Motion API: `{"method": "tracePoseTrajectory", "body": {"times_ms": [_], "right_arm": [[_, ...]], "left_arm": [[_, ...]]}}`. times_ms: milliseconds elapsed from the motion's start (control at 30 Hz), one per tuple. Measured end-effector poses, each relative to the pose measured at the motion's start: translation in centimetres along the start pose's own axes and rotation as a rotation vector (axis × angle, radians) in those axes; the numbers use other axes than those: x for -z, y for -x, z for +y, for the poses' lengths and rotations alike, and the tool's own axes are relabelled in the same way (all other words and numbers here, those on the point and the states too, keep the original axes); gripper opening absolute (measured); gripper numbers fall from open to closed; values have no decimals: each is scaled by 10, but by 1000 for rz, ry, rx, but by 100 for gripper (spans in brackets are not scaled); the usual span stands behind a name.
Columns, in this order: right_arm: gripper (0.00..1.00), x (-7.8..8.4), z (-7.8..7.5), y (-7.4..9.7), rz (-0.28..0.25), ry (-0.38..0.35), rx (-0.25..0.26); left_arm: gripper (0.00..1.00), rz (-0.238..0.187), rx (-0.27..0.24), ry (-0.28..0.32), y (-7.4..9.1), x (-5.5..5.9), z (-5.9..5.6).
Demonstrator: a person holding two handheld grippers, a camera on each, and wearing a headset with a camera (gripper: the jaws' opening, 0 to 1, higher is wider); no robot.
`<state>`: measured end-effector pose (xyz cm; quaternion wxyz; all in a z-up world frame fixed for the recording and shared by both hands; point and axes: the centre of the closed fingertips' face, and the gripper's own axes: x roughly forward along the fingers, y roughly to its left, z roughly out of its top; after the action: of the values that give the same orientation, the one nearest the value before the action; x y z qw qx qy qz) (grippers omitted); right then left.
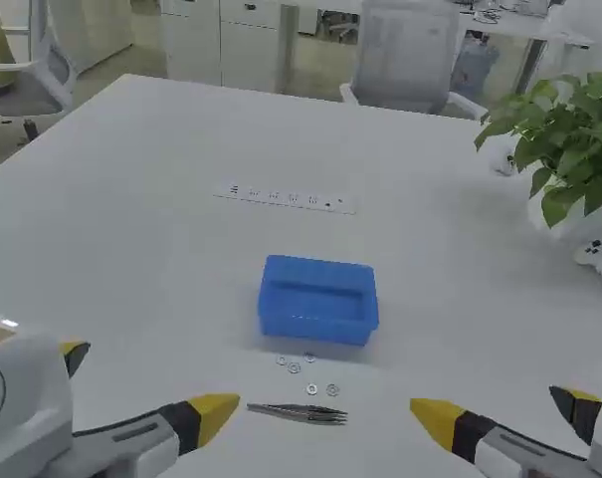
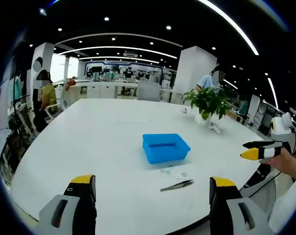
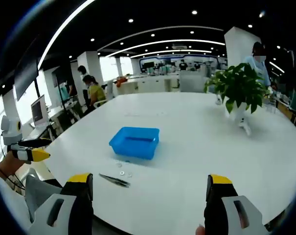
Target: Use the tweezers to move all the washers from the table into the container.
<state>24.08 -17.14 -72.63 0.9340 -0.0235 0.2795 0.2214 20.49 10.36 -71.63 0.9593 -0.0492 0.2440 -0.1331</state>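
Both tongs wide open and empty: left tongs (image 1: 149,378), right tongs (image 1: 500,406), tweezers on the tabletop between them.
The two pairs hover over the near edge of the white tabletop (image 1: 131,199), jaws spread wide, gripping nothing. Between them, closer to the left tongs' inner jaw and touching neither, the slim silver metal tweezers (image 1: 299,412) lie flat. They look light, springy and slick, and they sit low. A pinch across the mid-shank seems best, leaving the tips free. Just beyond lie a handful of small flat metal washers (image 1: 295,368), thin and likely to slide. They are scattered just beside the near wall of the open blue rectangular plastic container (image 1: 318,299).
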Motion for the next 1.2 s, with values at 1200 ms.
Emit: {"method": "tracePoseTrajectory", "body": {"times_ms": [1200], "right_arm": [[96,3,5,-5,23,18,-14]], "left_arm": [[97,12,-4,-28,-3,-1,3]]}}
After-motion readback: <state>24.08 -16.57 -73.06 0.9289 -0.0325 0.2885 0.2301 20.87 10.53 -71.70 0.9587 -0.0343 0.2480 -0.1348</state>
